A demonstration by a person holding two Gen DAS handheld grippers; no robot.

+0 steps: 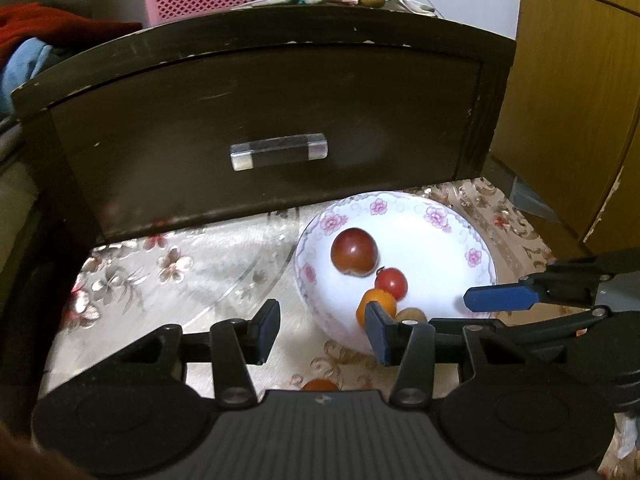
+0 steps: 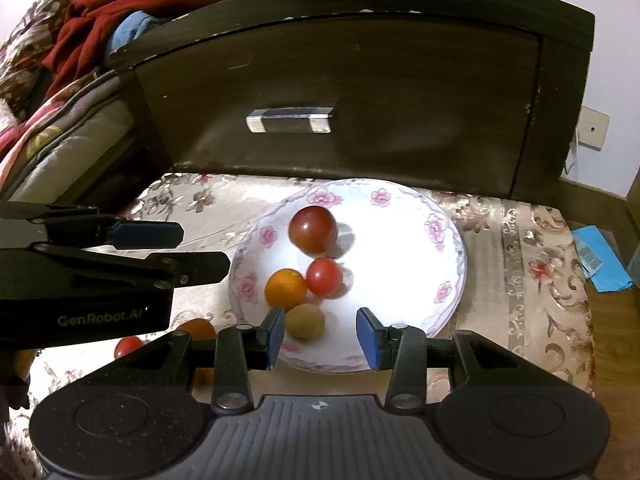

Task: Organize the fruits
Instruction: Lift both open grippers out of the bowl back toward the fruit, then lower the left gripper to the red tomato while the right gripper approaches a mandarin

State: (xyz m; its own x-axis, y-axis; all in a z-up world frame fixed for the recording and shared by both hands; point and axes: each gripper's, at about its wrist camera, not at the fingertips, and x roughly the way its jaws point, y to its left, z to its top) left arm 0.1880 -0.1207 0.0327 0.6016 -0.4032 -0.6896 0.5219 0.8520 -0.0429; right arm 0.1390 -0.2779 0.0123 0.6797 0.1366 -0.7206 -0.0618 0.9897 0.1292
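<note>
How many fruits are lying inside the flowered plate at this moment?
4. The dark red tomato lies toward the back, the small red tomato in the middle, the orange fruit left of it, the yellowish fruit nearest. None seems hidden.

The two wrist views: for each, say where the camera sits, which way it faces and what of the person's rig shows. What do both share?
Left wrist view: sits on the left claw, facing forward and down at the plate's left side and the dark drawer front; its own open fingers show, with the right claw entering from the right.
Right wrist view: sits on the right claw, facing the plate squarely; its own open fingers show, with the left claw entering from the left.
Shared: plate, drawer front, floral cloth.
</note>
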